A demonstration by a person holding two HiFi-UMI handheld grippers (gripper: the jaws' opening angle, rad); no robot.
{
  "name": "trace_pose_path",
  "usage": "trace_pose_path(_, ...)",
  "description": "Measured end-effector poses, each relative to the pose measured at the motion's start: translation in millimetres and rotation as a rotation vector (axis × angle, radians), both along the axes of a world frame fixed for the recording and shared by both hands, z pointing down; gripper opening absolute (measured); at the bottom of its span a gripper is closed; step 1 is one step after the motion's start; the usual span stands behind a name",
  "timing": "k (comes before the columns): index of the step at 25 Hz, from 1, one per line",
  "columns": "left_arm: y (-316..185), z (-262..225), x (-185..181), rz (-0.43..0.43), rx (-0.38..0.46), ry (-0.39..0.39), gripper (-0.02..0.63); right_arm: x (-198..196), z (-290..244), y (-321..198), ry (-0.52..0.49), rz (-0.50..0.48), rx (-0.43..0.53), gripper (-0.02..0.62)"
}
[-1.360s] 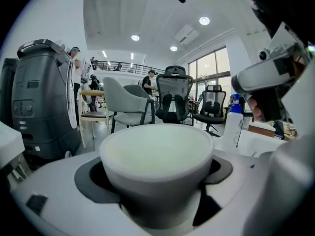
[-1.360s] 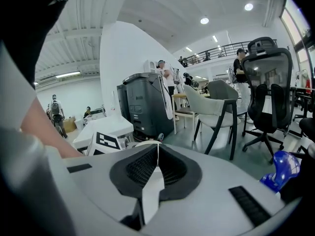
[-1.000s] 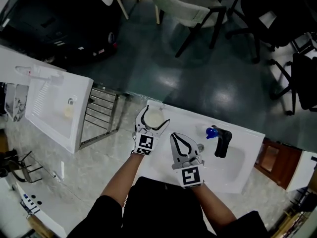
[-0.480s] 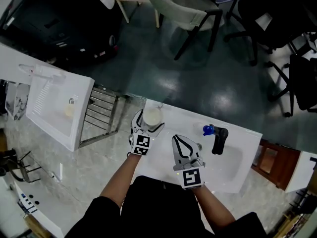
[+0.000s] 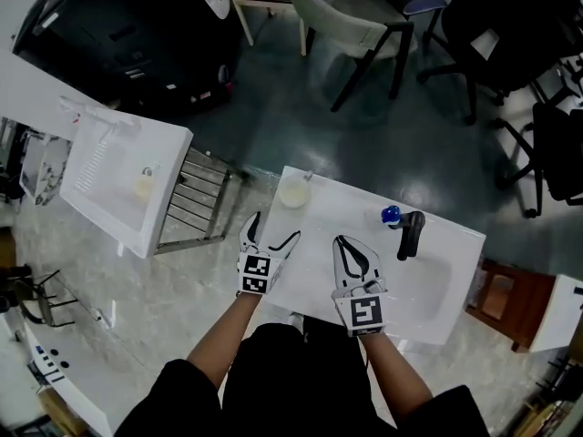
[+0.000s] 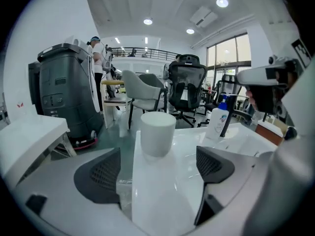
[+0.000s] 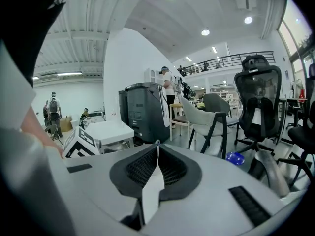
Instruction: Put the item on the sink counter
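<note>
Left hand-held gripper (image 5: 271,232): jaws wide apart and just been opening. Nothing is between the pads. It sits over the near left edge of the counter (image 5: 314,212), angled downward.

Cup (image 5: 293,192): white, upright, standing on the counter at its far left corner. In the left gripper view it lines up with the gap between my jaws but stands beyond their tips, apart from both pads. Not held.

Right hand-held gripper (image 5: 341,241): jaws closed, pads meeting at the tips, nothing in them. It is over the middle of the counter, just right of the left one and near the basin (image 5: 424,285).

Other things on the counter: a black faucet (image 5: 409,235) at the far edge of the basin, and a bottle (image 5: 391,214) with a blue cap just beside it. Both are well apart from the cup.
</note>
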State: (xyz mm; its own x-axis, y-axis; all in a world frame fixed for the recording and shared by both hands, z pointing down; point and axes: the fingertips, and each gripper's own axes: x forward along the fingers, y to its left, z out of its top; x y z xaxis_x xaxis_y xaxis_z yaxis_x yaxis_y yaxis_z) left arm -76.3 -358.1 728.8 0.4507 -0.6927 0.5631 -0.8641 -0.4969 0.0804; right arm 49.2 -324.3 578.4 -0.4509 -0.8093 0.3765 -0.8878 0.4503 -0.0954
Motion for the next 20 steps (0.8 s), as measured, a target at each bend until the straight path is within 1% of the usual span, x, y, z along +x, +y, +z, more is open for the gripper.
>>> trace_pose_path(3,32.9,-23.7,-4.7,-0.036,0.008,0.056,0.486,-2.1,-15.6,25.7,-0.014,0.017,0.023,0.032)
trace_pose_path(5,61.2,-39.7,-1.0,-0.018,0.010,0.079,0.477,-4.9,-21.5,47.2,-0.001,0.020,0.054,0.032)
trace_pose_path(7,98.9,-55.7,1.6,0.006,-0.001,0.096,0.440,-9.6,-28.6,75.4,0.012,0.025,0.074,0.032)
trace_pose_path(9,140.9,-73.0,-3.1,-0.009,-0.024,0.134,0.416,-14.1,-48.0,103.6,-0.013,0.055,0.096,0.032)
trace_pose_path(10,160.8,-82.5,-7.6,-0.028,-0.032,0.156,0.377,-14.2,-59.3,116.5,-0.027,0.076,0.116,0.032)
trace_pose_path(12,197.1,-105.3,-17.1,-0.054,-0.013,0.193,0.233,-14.6,-79.9,142.6,-0.033,0.100,0.153,0.032)
trace_pose_path(13,215.0,-118.4,-22.0,-0.052,0.014,0.196,0.176,-17.8,-88.9,157.5,-0.024,0.093,0.167,0.032)
trace_pose_path(15,249.5,-143.0,-34.8,-0.045,0.072,0.171,0.073,-30.7,-102.7,190.5,0.014,0.048,0.188,0.032)
trace_pose_path(16,264.7,-154.1,-41.9,-0.047,0.091,0.168,0.041,-37.5,-107.1,207.3,0.031,0.028,0.191,0.032)
trace_pose_path(18,291.5,-176.4,-51.9,-0.049,0.115,0.201,0.021,-47.6,-111.3,240.8,0.033,0.005,0.177,0.032)
trace_pose_path(20,313.6,-200.4,-53.0,-0.036,0.134,0.245,0.015,-52.5,-113.0,272.3,0.015,-0.002,0.155,0.032)
